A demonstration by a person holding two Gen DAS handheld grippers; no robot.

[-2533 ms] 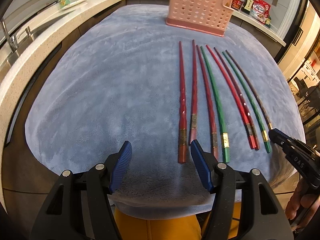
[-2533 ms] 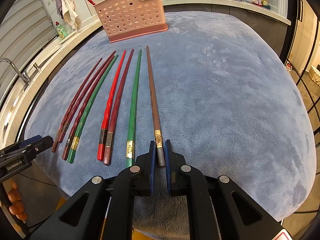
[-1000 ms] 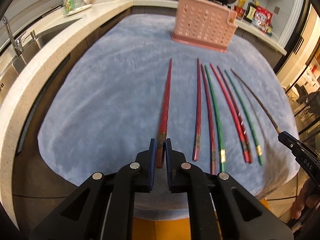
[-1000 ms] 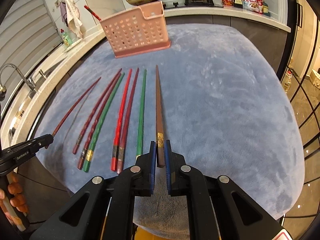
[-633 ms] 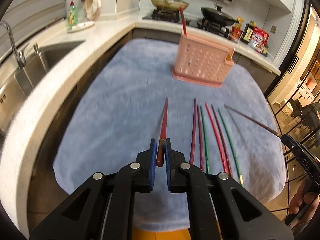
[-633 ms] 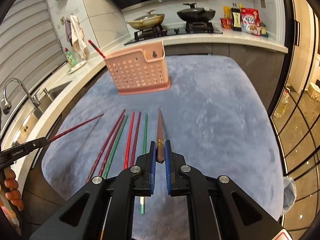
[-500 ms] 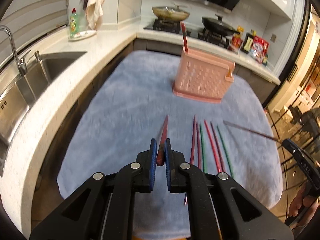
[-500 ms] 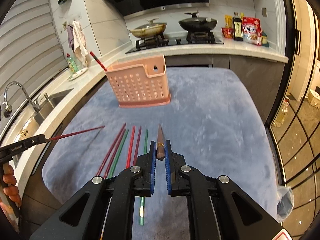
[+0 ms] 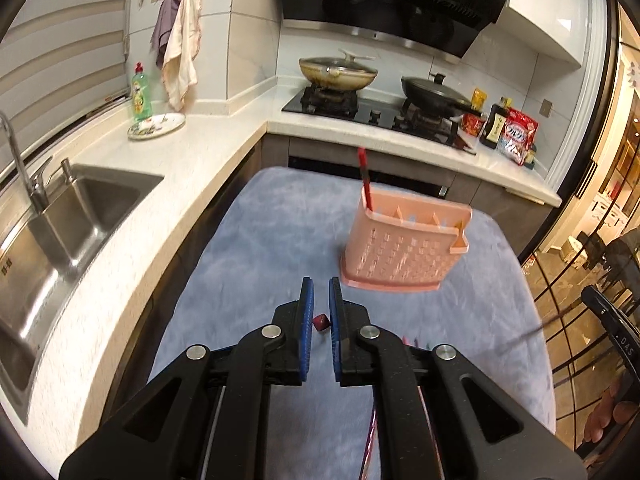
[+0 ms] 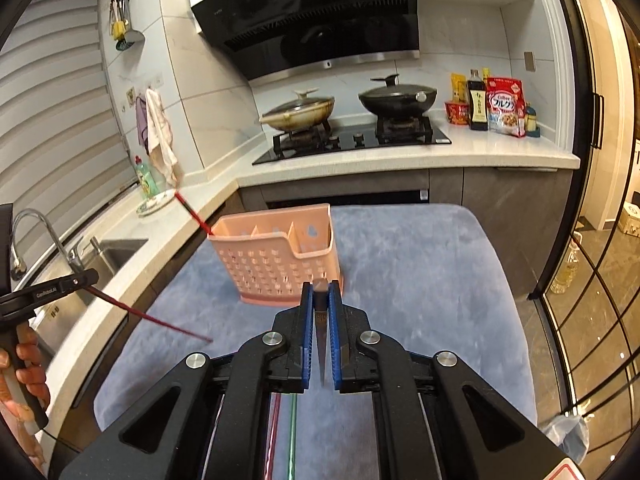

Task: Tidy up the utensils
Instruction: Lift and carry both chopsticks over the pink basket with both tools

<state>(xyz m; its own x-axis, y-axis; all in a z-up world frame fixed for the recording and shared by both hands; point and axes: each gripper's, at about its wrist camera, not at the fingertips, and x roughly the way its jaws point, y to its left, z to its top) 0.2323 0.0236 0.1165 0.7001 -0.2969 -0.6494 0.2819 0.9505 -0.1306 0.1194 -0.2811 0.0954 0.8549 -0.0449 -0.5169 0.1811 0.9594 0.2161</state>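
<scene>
1. The left wrist view sits behind the left tool (image 9: 321,312), high above the blue-covered surface (image 9: 256,248), facing the stove (image 9: 352,106) at 12 o'clock, with the sink (image 9: 76,216) at 9 o'clock.
2. The right wrist view sits behind the right tool (image 10: 321,312), equally high and facing the same way; the left tool (image 10: 90,278) appears at 9 o'clock.
3. Both views share the pink basket (image 9: 404,248) (image 10: 276,260), near 1 o'clock on the left and 11 o'clock on the right, plus the stove (image 10: 352,138) and the surface (image 10: 420,264).
</scene>
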